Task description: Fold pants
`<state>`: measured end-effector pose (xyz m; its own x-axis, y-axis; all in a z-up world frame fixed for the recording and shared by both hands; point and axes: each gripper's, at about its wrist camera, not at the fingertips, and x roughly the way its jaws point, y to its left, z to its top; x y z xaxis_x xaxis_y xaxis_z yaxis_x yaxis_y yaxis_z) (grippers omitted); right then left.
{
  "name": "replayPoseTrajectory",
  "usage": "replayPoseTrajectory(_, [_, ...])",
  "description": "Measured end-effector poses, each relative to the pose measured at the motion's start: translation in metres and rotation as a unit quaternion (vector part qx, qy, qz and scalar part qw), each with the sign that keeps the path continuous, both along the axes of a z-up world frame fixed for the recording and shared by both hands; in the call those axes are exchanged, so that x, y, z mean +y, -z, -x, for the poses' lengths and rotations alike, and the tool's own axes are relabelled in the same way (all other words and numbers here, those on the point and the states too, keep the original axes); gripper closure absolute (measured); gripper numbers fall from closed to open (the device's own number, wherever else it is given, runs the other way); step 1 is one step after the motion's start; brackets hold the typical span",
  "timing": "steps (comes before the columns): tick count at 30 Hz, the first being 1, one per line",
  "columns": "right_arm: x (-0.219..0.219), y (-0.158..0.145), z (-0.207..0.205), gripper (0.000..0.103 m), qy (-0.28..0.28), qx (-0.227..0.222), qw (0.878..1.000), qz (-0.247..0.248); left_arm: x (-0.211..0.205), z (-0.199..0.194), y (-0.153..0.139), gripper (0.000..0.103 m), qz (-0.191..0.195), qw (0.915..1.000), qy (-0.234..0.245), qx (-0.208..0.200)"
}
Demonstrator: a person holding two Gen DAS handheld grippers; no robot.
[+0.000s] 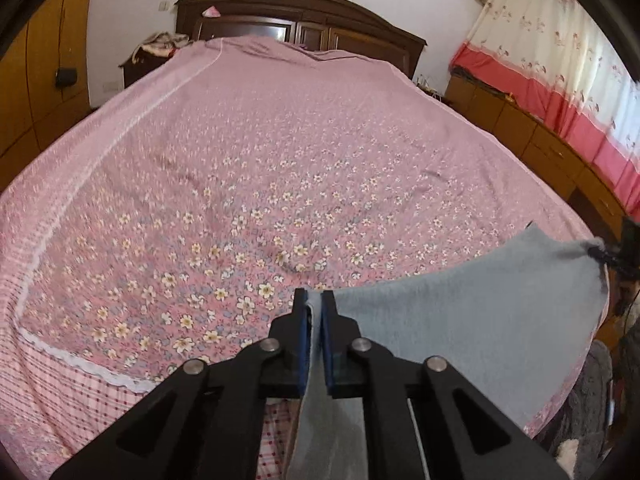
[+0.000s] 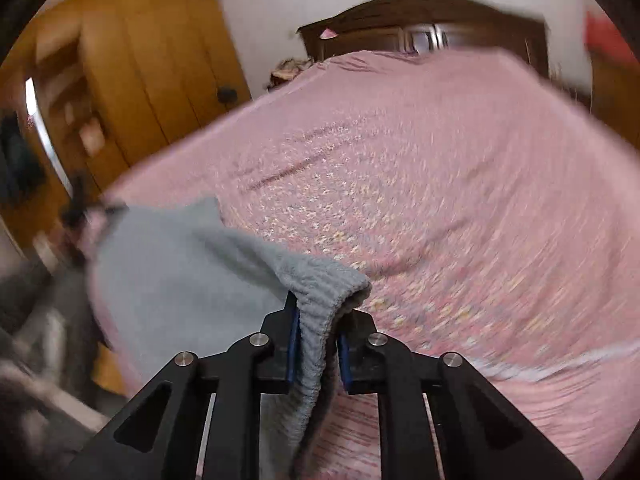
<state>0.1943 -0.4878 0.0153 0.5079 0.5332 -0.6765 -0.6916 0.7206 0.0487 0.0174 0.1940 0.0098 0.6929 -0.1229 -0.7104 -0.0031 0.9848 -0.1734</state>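
While both black two-finger grippers, left [image 1: 315, 300] and right [image 2: 320, 312], clamp the grey-blue fleece pants [image 1: 472, 320], we hold them stretched above the near pink floral bedspread [image 1: 240, 184], presumably for laying flat.

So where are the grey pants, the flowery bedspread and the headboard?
grey pants [image 1: 472, 320]: left wrist view, flat stretch of fleece.
flowery bedspread [image 1: 248, 184]: left wrist view, bare middle.
headboard [image 1: 312, 12]: left wrist view, top arch.
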Motion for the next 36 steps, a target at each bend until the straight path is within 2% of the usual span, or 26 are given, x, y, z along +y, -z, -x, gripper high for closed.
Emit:
replayPoseTrajectory(2, [0.011, -0.005, 0.003, 0.087, -0.001, -0.02, 0.999, 0.038, -0.004, -0.001, 0.002, 0.097, -0.016, 0.9999, 0.001, 0.0])
replayPoseTrajectory(5, [0.018, -0.009, 0.002, 0.088, 0.003, -0.043, 0.997, 0.065, -0.001, -0.004, 0.002, 0.097, -0.003, 0.9998, -0.014, -0.013])
replayPoseTrajectory(7, [0.022, -0.012, -0.003, 0.089, 0.013, -0.055, 0.997, 0.061, 0.002, -0.004, 0.001, 0.098, 0.003, 0.9995, -0.024, -0.023])
replayPoseTrajectory(12, [0.037, -0.01, -0.03, 0.089, 0.024, -0.063, 0.995, 0.069, 0.006, -0.019, -0.011, 0.098, -0.016, 0.9984, -0.035, -0.041])
replayPoseTrajectory(18, [0.052, -0.004, -0.065, 0.089, 0.039, -0.066, 0.996, 0.049, 0.029, -0.043, -0.017, 0.098, 0.006, 0.997, -0.055, -0.055])
replayPoseTrajectory(21, [0.059, 0.009, -0.085, 0.089, 0.043, -0.045, 0.996, 0.057, 0.036, -0.061, -0.007, 0.098, 0.01, 0.9974, -0.06, -0.038])
replayPoseTrajectory(24, [0.068, 0.038, -0.104, 0.086, 0.047, -0.004, 0.995, 0.085, 0.034, -0.083, 0.028, 0.097, -0.006, 0.9983, -0.053, 0.025])
replayPoseTrajectory(25, [0.07, 0.047, -0.107, 0.085, 0.051, 0.007, 0.994, 0.096, 0.033, -0.087, 0.036, 0.095, -0.01, 0.9979, -0.049, 0.041])
replayPoseTrajectory(27, [0.069, 0.05, -0.104, 0.08, 0.059, 0.004, 0.993, 0.098, 0.031, -0.085, 0.038, 0.095, -0.014, 0.9982, -0.043, 0.038])
replayPoseTrajectory(28, [0.067, 0.047, -0.1, 0.078, 0.062, -0.001, 0.993, 0.098, 0.034, -0.081, 0.033, 0.089, -0.008, 0.9985, -0.041, 0.037])
replayPoseTrajectory(29, [0.065, 0.042, -0.096, 0.077, 0.063, -0.004, 0.993, 0.097, 0.04, -0.075, 0.024, 0.079, -0.005, 0.9982, -0.043, 0.042])
replayPoseTrajectory(31, [0.063, 0.023, -0.088, 0.072, 0.06, -0.017, 0.994, 0.095, 0.048, -0.067, 0.01, 0.064, -0.022, 0.9974, -0.056, 0.04])
replayPoseTrajectory(32, [0.066, 0.015, -0.086, 0.065, 0.052, -0.02, 0.994, 0.091, 0.051, -0.063, -0.004, 0.063, -0.05, 0.9962, -0.067, 0.026])
replayPoseTrajectory(33, [0.072, 0.007, -0.086, 0.06, 0.039, -0.017, 0.995, 0.086, 0.053, -0.063, -0.015, 0.063, -0.055, 0.9959, -0.071, 0.014])
replayPoseTrajectory(34, [0.083, 0.0, -0.09, 0.044, 0.022, -0.009, 0.996, 0.081, 0.054, -0.065, -0.021, 0.062, -0.051, 0.9961, -0.072, 0.009])
replayPoseTrajectory(35, [0.096, -0.005, -0.094, 0.034, 0.004, -0.002, 0.997, 0.073, 0.052, -0.071, -0.03, 0.062, -0.038, 0.9968, -0.07, 0.003])
replayPoseTrajectory(36, [0.116, -0.011, -0.101, 0.033, -0.018, 0.002, 0.998, 0.065, 0.048, -0.077, -0.037, 0.062, -0.026, 0.9975, -0.066, -0.002])
